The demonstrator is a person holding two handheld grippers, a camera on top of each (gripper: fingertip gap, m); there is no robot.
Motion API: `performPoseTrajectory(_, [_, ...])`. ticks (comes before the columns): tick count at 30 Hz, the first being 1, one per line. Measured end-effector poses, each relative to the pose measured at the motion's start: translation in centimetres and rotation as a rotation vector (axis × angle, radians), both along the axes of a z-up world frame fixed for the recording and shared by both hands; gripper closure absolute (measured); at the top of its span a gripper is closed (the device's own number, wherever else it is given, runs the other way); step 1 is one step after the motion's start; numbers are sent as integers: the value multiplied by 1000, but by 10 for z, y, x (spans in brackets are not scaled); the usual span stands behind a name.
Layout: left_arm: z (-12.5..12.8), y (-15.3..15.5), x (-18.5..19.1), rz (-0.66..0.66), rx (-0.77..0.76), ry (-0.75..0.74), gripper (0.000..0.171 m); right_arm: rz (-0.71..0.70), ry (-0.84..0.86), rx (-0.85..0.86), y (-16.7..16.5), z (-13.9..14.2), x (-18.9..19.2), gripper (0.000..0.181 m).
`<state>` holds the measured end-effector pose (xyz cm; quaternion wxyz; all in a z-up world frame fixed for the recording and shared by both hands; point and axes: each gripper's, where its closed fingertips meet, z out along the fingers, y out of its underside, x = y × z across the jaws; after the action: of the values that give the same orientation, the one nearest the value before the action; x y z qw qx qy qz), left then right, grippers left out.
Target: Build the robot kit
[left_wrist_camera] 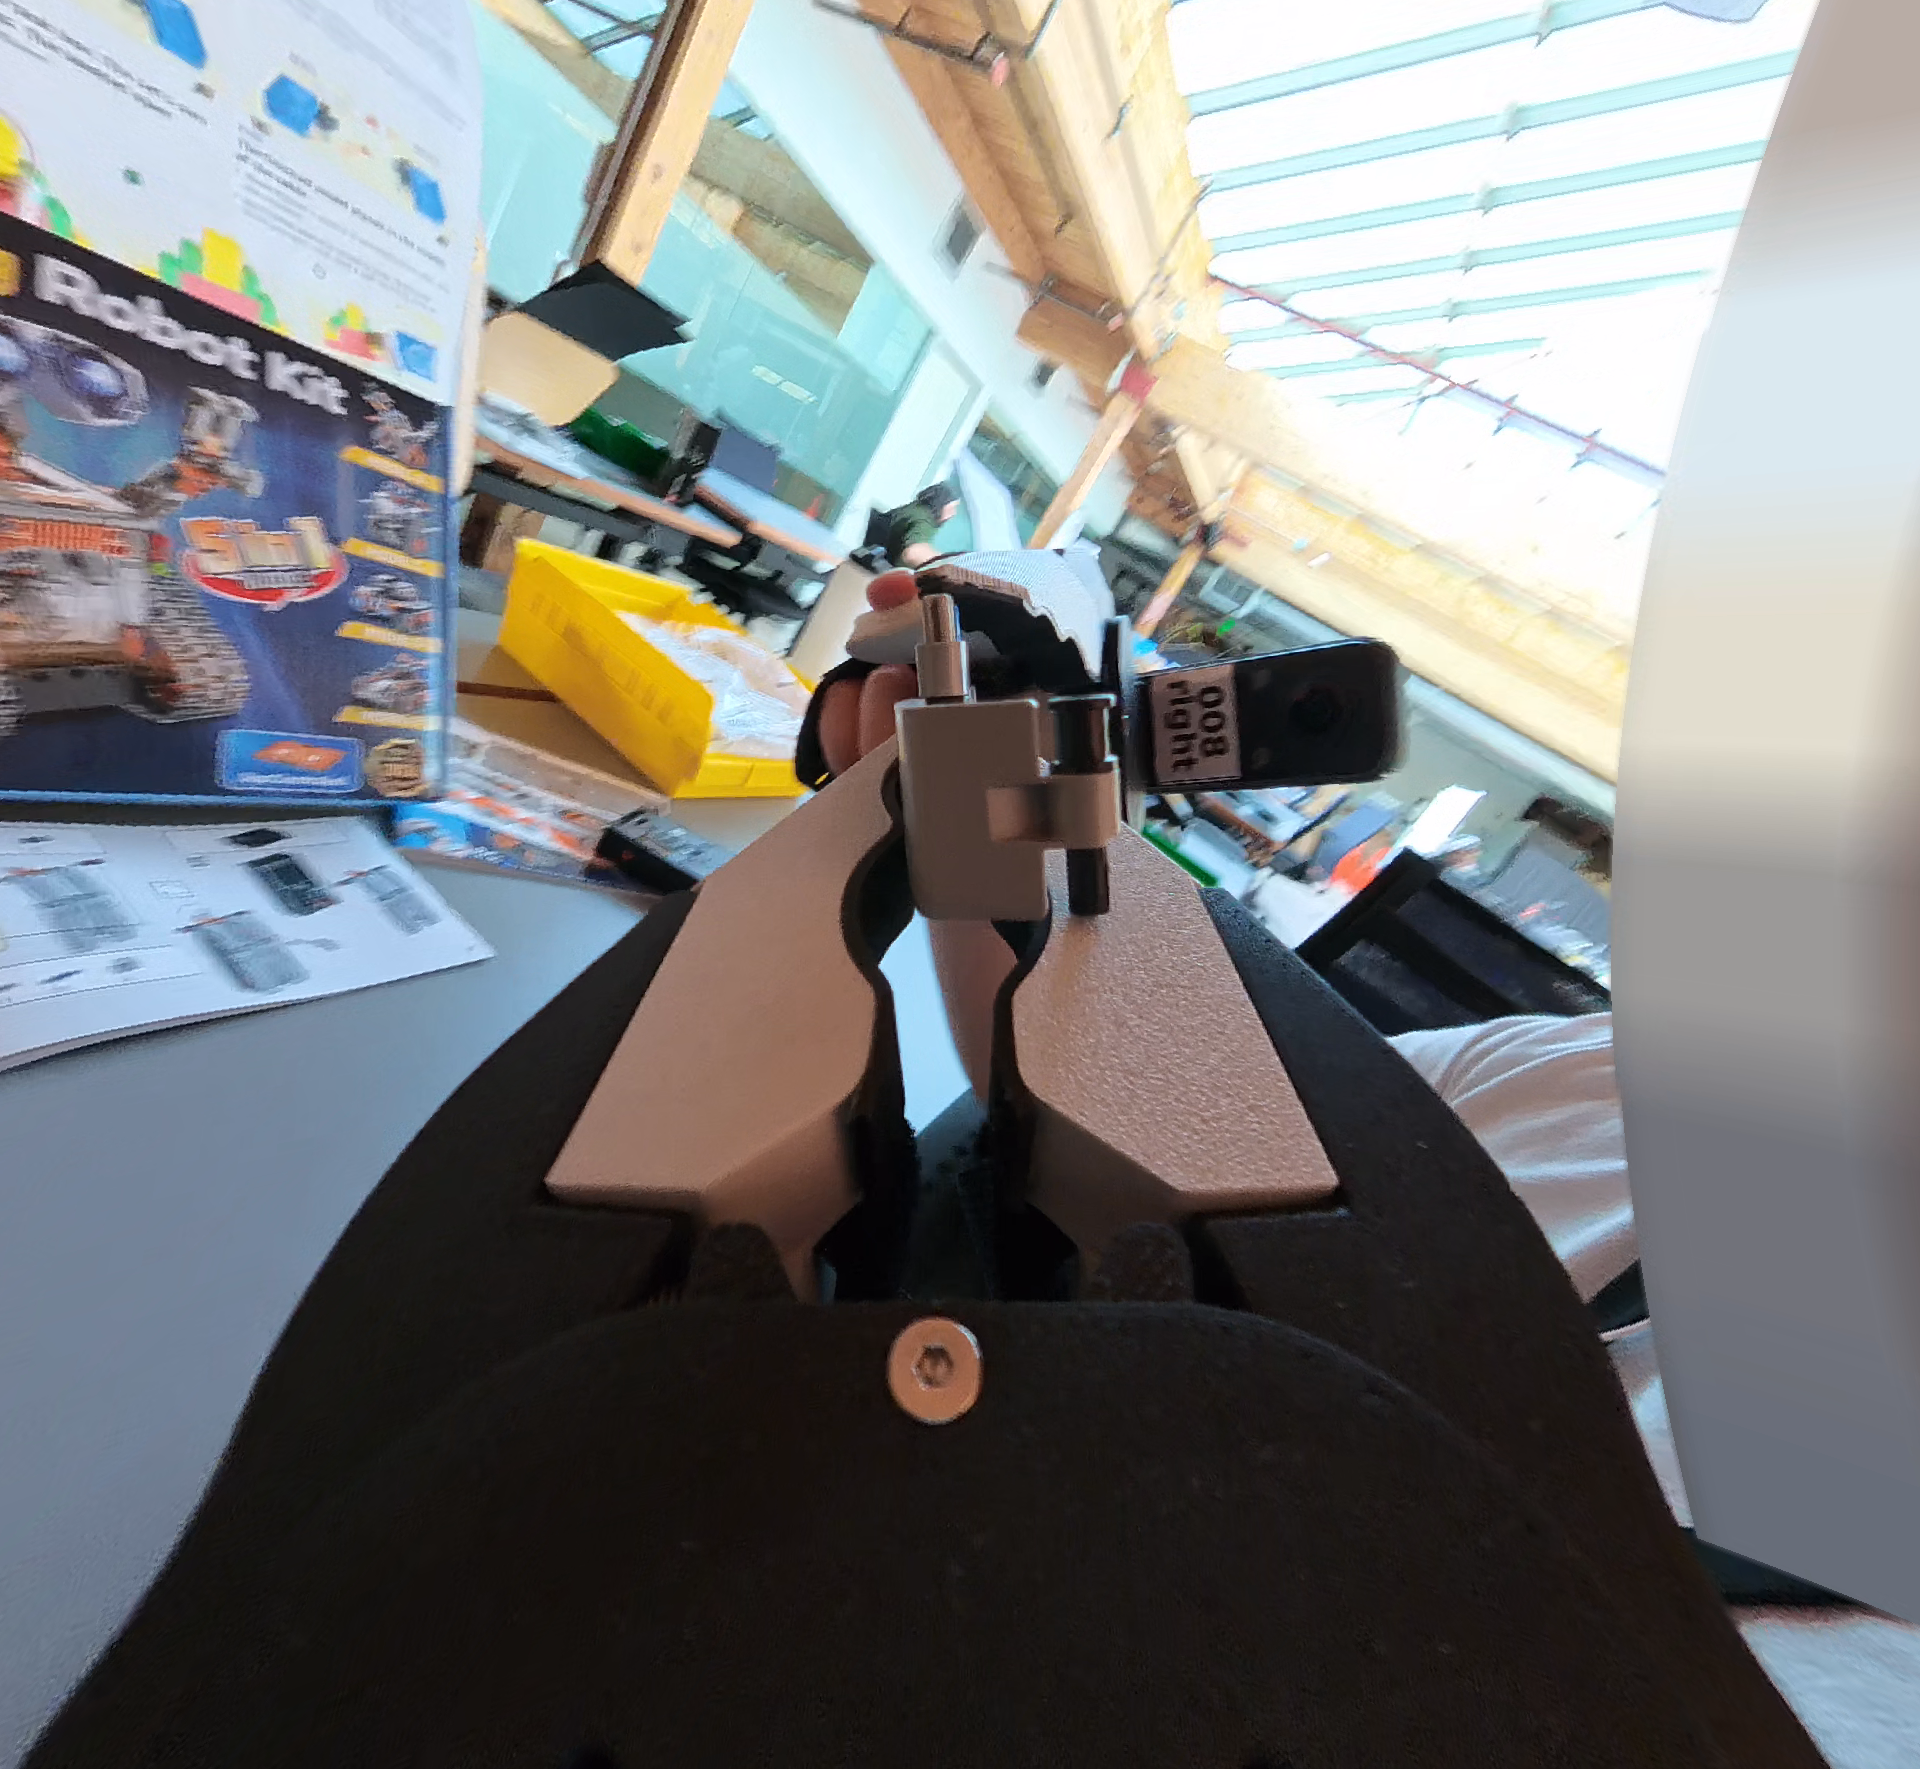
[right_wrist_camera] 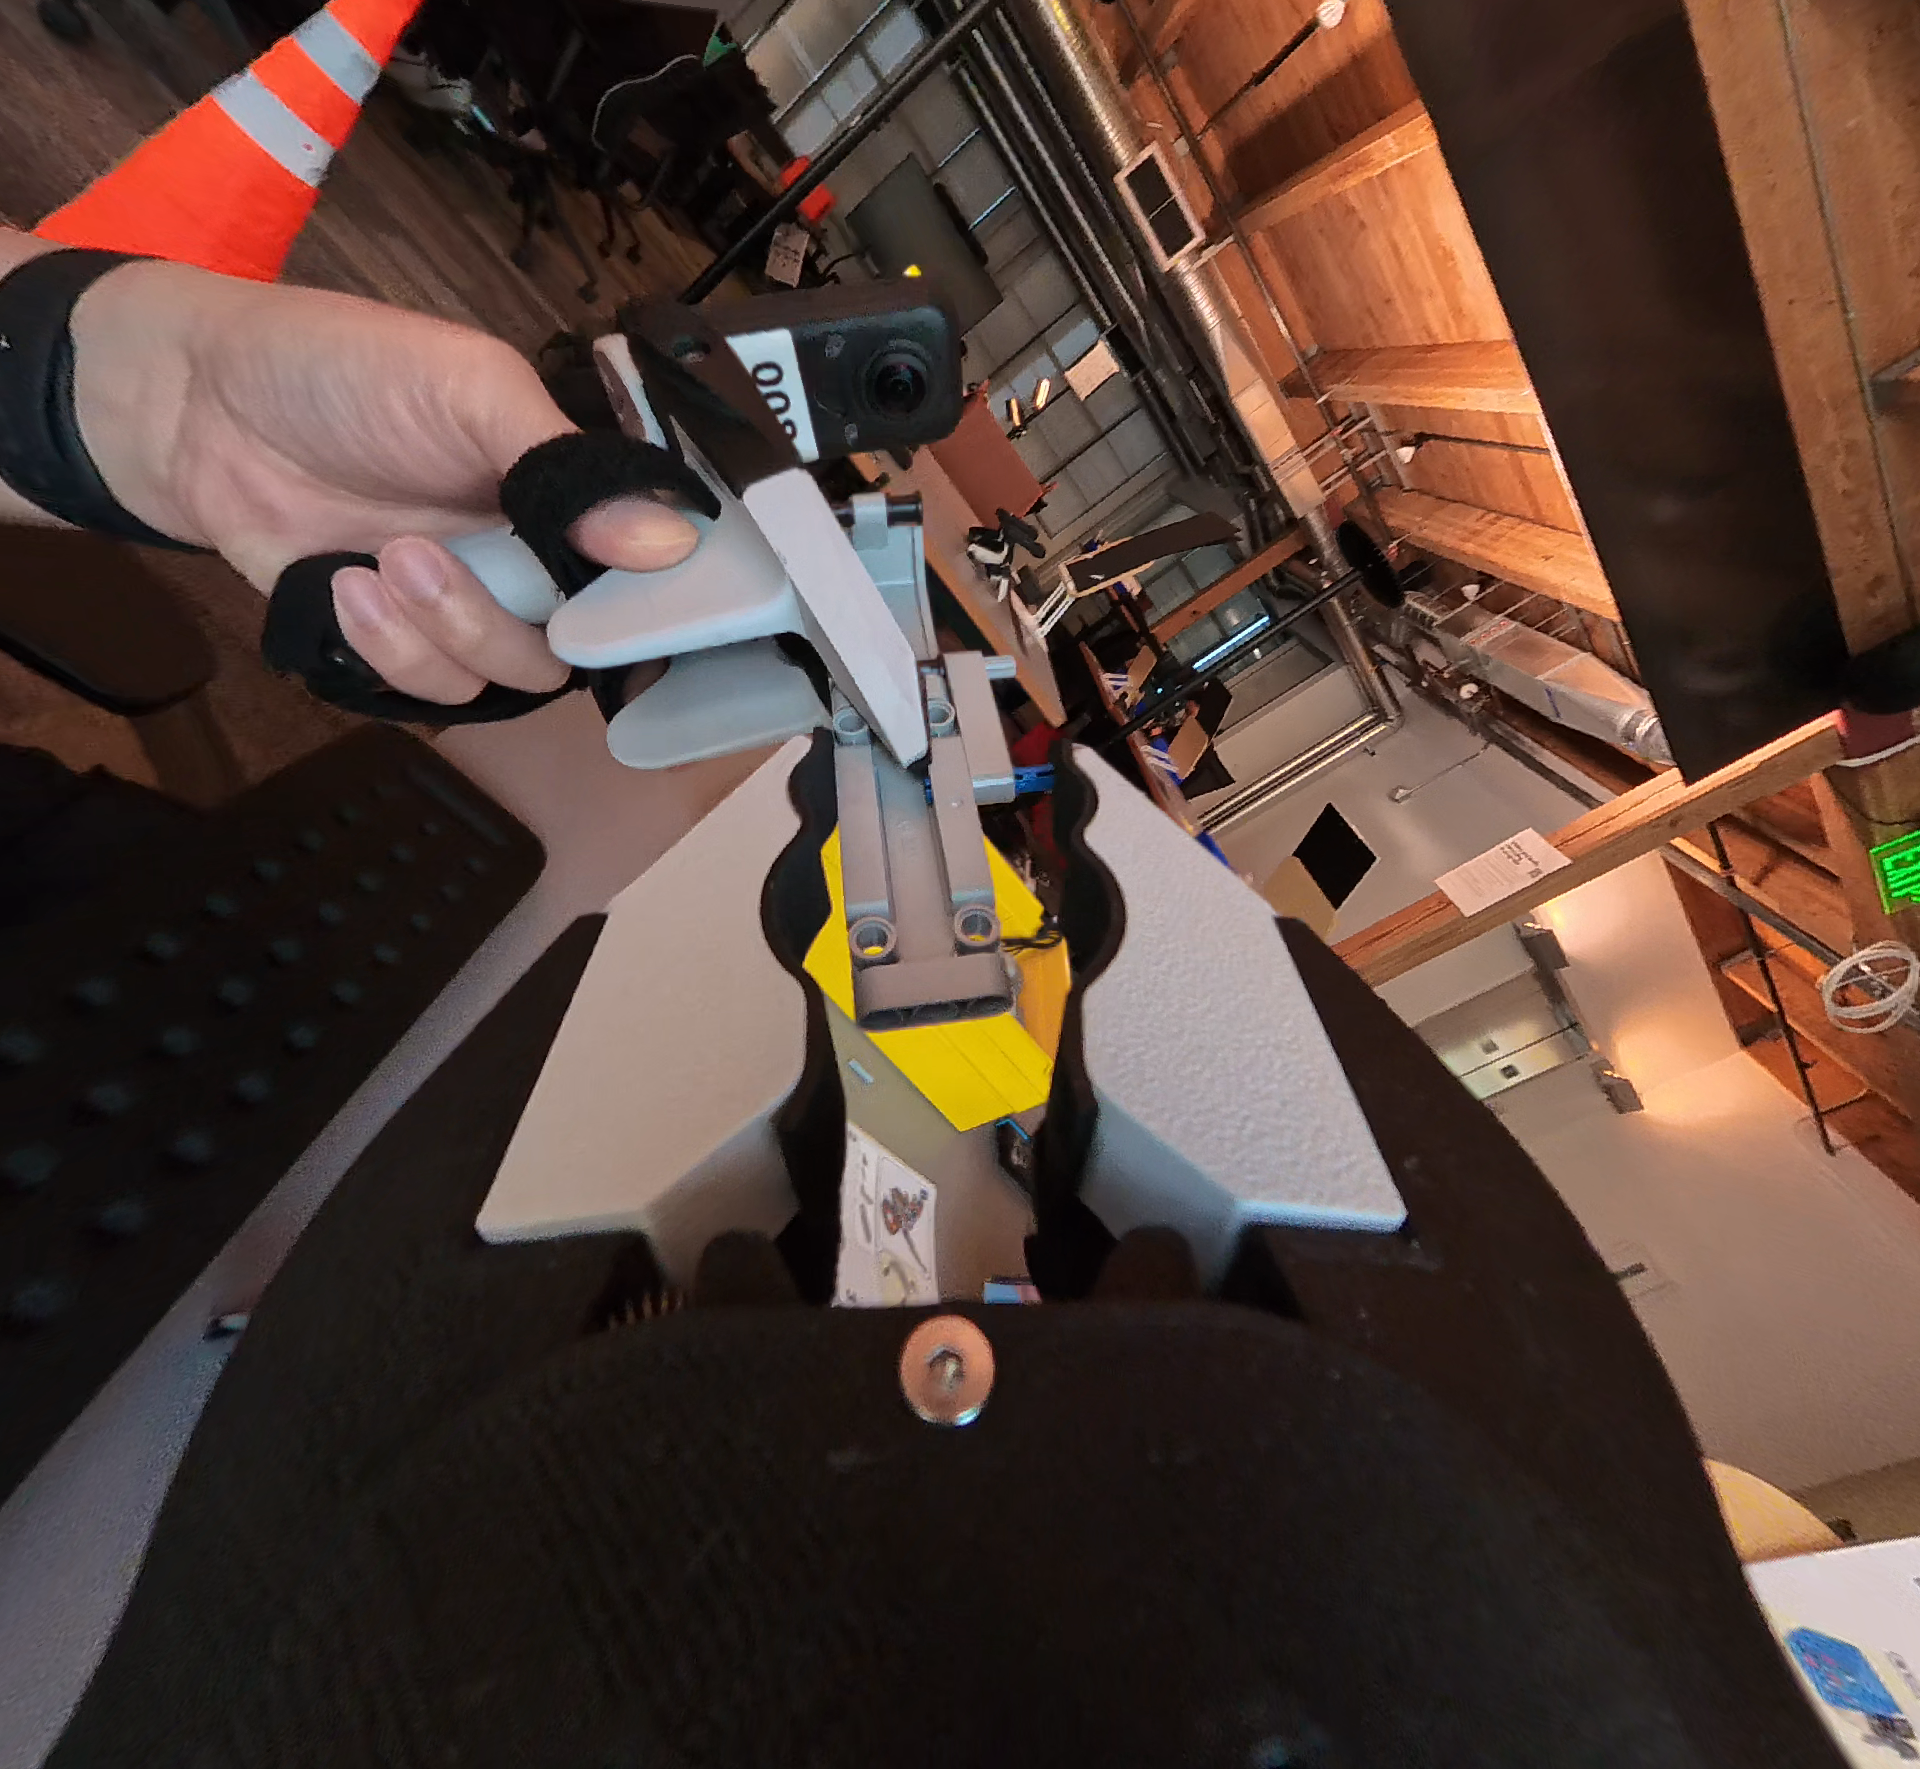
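Grey plastic beam assembly (right_wrist_camera: 914,867) pinched by left hand-held gripper (left_wrist_camera: 977,846); right hand-held gripper (right_wrist_camera: 935,888) spread, not gripping. Shallow tip grip, could slip.

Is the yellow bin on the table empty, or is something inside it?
Not empty. In the left wrist view the yellow bin holds clear plastic bags; what the bags contain cannot be told.

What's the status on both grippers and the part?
Left gripper shut on grey beam assembly, held up. Right gripper open, straddling assembly, not touching. Yellow bin, kit box behind.
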<state>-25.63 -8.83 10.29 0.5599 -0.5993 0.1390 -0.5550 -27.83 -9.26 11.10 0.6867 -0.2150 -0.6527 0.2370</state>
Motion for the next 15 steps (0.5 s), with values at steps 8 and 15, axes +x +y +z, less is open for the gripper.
performPoseTrajectory(8, [1, -6, -14, 22, 376, 102, 166, 179, -160, -581, 14, -7, 15, 121])
performPoseTrajectory(15, [-29, 4, -16, -36, 452, 220, 166, 182, -262, -718, 20, -39, 6, 150])
